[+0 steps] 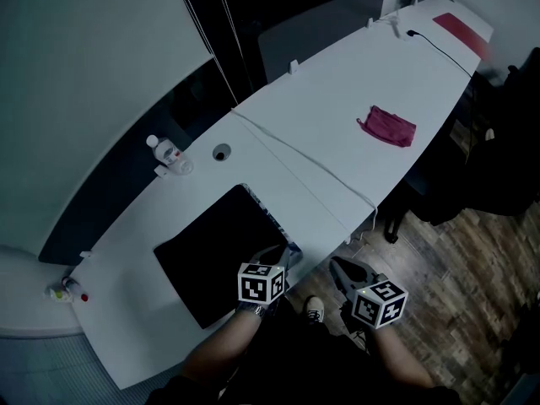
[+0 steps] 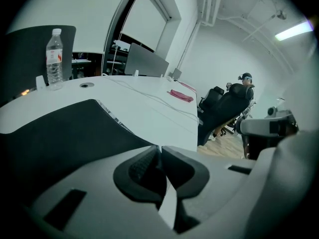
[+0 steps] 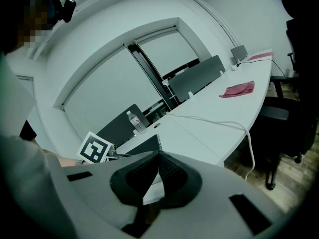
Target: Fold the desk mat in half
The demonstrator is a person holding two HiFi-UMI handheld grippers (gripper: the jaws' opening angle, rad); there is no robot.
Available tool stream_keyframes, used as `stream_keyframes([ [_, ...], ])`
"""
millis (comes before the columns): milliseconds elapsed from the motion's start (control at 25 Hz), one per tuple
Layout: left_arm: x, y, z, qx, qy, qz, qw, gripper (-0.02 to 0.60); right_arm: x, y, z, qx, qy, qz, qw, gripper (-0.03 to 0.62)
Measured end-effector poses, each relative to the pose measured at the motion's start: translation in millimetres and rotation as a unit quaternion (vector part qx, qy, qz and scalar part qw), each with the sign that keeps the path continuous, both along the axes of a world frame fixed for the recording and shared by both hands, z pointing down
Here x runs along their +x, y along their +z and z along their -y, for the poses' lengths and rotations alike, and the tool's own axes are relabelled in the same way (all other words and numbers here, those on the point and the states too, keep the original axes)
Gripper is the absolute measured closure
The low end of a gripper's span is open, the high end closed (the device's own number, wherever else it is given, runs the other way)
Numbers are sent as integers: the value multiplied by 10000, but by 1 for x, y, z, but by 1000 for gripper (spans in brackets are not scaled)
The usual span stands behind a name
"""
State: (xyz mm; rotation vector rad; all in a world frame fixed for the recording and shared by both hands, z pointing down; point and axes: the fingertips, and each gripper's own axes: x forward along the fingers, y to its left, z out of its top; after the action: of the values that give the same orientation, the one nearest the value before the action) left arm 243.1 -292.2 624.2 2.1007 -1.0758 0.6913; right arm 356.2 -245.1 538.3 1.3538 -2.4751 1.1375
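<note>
The black desk mat (image 1: 215,256) lies flat on the white table (image 1: 337,125), near its front edge, with a patterned strip along its right side. My left gripper (image 1: 291,250) is at the mat's near right corner. In the left gripper view the mat (image 2: 60,133) runs right up to the jaw tips (image 2: 159,148), which are pinched together on that corner. My right gripper (image 1: 336,265) hangs just off the table's front edge, right of the mat. Its jaws (image 3: 158,154) meet at the tips with nothing between them.
A water bottle (image 1: 169,154) stands behind the mat next to a round cable hole (image 1: 221,152). A white cable (image 1: 304,163) crosses the table. A pink cloth (image 1: 388,126) lies farther right. A black chair (image 1: 489,167) and wood floor are at the right.
</note>
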Motion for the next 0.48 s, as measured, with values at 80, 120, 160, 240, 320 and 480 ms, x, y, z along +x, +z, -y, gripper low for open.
stream_keyframes([
  [80,3,1,1,-13,27,-5,10000,545,1,0,1,-20,35,34,10000,571],
  [120,4,1,2,-17,43,-7,10000,546,2,1,1,-28,45,40,10000,571],
  [160,5,1,3,-19,57,-8,10000,545,2,1,2,-41,62,58,10000,571],
  [240,7,2,3,-27,75,-10,10000,545,4,1,3,-65,104,104,9999,571],
  [320,9,3,3,-37,85,-1,10000,546,7,2,3,-52,100,38,9999,571],
  [480,11,4,3,-31,98,-4,9999,546,9,3,2,-71,160,111,9998,571],
])
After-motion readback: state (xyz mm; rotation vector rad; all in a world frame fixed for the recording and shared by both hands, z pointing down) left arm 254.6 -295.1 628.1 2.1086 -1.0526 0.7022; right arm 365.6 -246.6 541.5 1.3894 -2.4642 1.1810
